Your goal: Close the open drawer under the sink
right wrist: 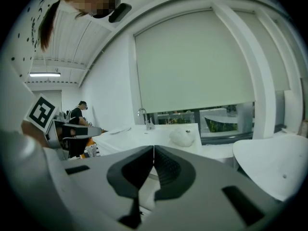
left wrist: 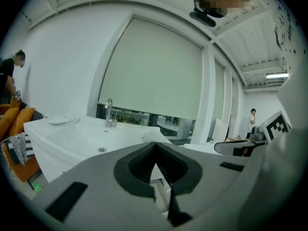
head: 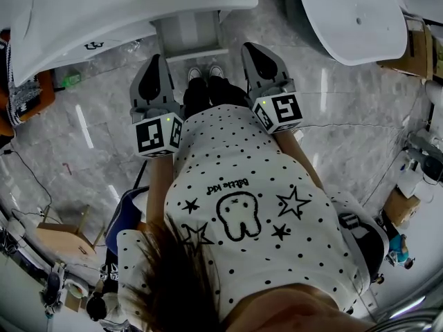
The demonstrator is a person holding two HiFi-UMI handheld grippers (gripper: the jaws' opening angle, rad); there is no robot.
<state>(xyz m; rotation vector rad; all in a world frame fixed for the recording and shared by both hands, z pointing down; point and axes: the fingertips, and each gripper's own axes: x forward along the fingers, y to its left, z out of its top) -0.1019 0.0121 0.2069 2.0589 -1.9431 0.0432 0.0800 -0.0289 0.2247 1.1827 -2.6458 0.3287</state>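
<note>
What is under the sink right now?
An open drawer juts out from under the sink, toward the person's shoes. The sink covers everything farther back, so the drawer's rear cannot be seen.

The person is standing and holding both grippers out ahead of the torso, side by side and a little apart, tips pointing forward and slightly down; the left gripper (head: 155, 61) is resting with its jaws together, pads meeting at the tips, nothing between them; the right gripper (head: 250, 50) is sitting likewise, jaws together and empty; the left forearm (head: 158, 185) and right forearm (head: 299, 154) are reaching forward beside the torso, each marker cube (head: 158, 134) facing upward.
</note>
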